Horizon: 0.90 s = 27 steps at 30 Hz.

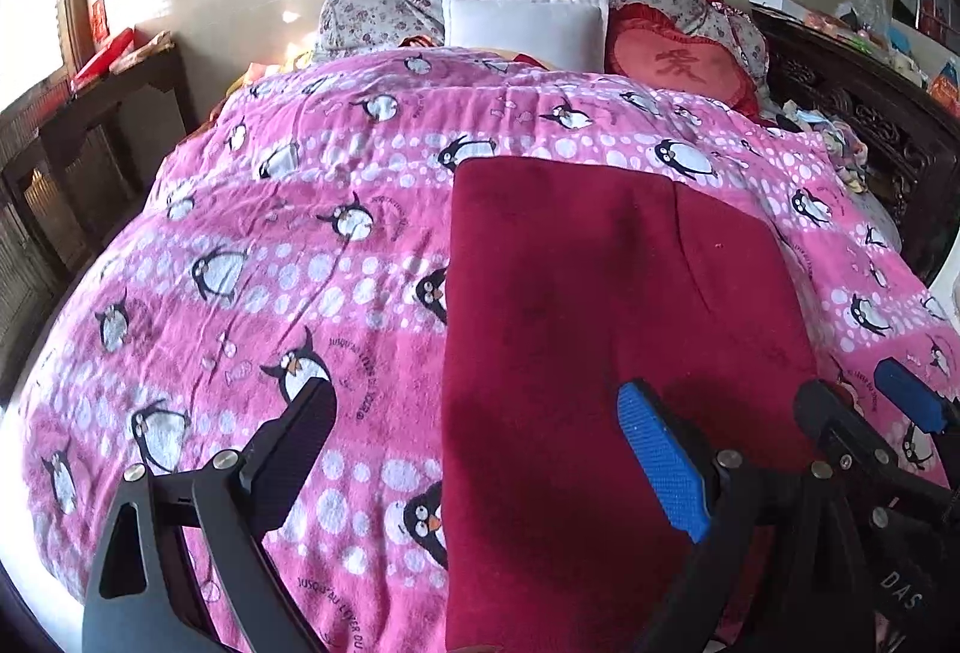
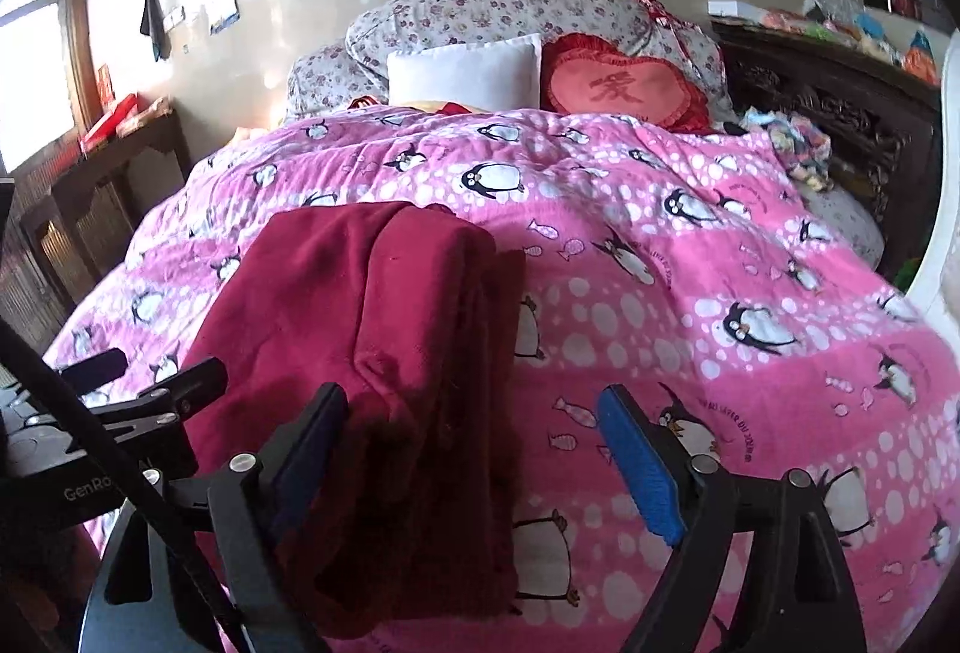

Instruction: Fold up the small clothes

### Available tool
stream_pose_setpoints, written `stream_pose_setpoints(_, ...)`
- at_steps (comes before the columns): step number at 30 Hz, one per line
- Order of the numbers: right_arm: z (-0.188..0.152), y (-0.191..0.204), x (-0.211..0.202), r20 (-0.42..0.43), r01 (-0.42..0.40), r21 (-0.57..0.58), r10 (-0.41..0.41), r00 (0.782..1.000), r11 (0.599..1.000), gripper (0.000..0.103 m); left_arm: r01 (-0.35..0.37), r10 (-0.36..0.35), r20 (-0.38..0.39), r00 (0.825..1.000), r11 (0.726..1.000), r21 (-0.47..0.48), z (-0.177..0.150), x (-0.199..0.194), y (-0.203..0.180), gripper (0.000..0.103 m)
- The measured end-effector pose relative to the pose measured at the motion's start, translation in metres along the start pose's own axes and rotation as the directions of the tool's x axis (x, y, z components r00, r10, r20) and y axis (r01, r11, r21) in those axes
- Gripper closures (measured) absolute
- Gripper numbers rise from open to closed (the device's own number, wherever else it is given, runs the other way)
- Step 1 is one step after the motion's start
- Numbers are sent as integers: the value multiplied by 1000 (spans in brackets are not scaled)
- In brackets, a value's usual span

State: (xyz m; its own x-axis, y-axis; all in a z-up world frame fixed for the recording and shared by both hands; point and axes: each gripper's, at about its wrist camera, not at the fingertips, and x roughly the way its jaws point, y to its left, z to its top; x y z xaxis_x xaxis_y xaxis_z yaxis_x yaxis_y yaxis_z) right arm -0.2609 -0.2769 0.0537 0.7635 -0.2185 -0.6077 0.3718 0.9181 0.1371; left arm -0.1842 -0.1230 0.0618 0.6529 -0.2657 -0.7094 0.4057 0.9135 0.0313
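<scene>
On the bed: a pink fleece blanket printed with penguins and white dots (image 1: 252, 257) covers the mattress, and everything lies on it.
Far left: a dark wooden side table (image 1: 114, 77) stands against the wall, well apart from the work.
Left gripper (image 1: 480, 449): its black finger and blue-padded finger are spread wide with nothing between them; it hangs over the near left edge of the garment, straddling that edge.
Garment: a dark red, soft fleece piece of clothing (image 1: 600, 293) lies flat on the blanket in a long rectangle, with one lengthwise seam or fold line visible towards its right side. In the right wrist view it shows stacked layers along its right edge (image 2: 384, 317), so it looks already folded lengthwise.
Right gripper (image 2: 474, 449): likewise parted and holding nothing, poised over the garment's near right edge.
Behind: a white rectangular pillow (image 1: 522, 23) and a red heart-shaped cushion (image 1: 678, 65) lean against floral bedding at the head of the bed.
Step in hand: judging by the flat narrow shape, a crosswise fold remains.
Next move: both grippers likely need to lower, pinch all layers at the near corners, and carry them evenly toward the far edge.
</scene>
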Motion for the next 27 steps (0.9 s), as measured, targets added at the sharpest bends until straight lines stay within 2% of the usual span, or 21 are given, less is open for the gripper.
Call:
stream_pose_setpoints(12, 1, 4, 2, -15, 12, -31, -13, 1000, 999, 11, -2, 2, 20, 1000, 1000, 12, 1, 8, -6, 8)
stream_pose_setpoints(19, 11, 10, -5, 4, 39, -51, -39, 999, 998, 11, -6, 5, 54, 999, 1000, 4, 4, 4, 3, 8)
stream_pose_setpoints(27, 17, 11, -10, 17, 52, -48, -51, 999, 997, 11, -3, 3, 56, 998, 1000, -7, 5, 2, 8, 8)
